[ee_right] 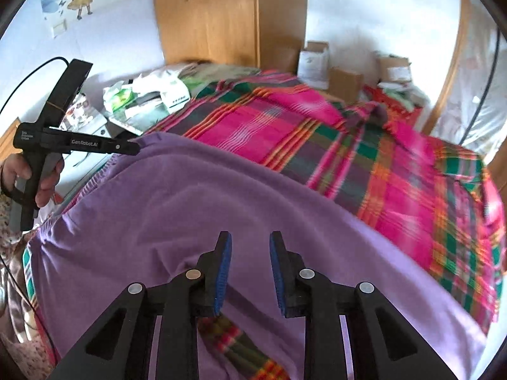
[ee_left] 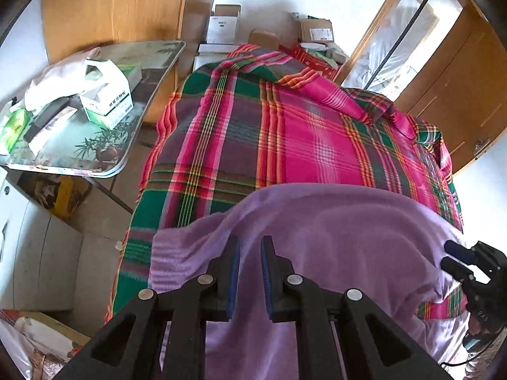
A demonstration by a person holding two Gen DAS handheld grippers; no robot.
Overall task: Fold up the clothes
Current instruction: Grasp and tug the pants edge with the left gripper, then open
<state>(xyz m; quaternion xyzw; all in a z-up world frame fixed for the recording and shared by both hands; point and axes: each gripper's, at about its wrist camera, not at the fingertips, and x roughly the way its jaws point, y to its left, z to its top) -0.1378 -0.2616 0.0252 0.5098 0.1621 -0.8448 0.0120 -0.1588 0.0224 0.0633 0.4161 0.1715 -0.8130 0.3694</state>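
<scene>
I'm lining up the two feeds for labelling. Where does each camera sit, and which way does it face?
Left wrist view: sits on the left gripper, looking along its fingers over the purple garment on the plaid blanket toward the wardrobe; the right gripper shows at the right edge.
Right wrist view: sits on the right gripper, facing across the same garment; the left gripper and the hand holding it show at left.
Shared: garment, blanket, cardboard boxes, each other's gripper.
</scene>
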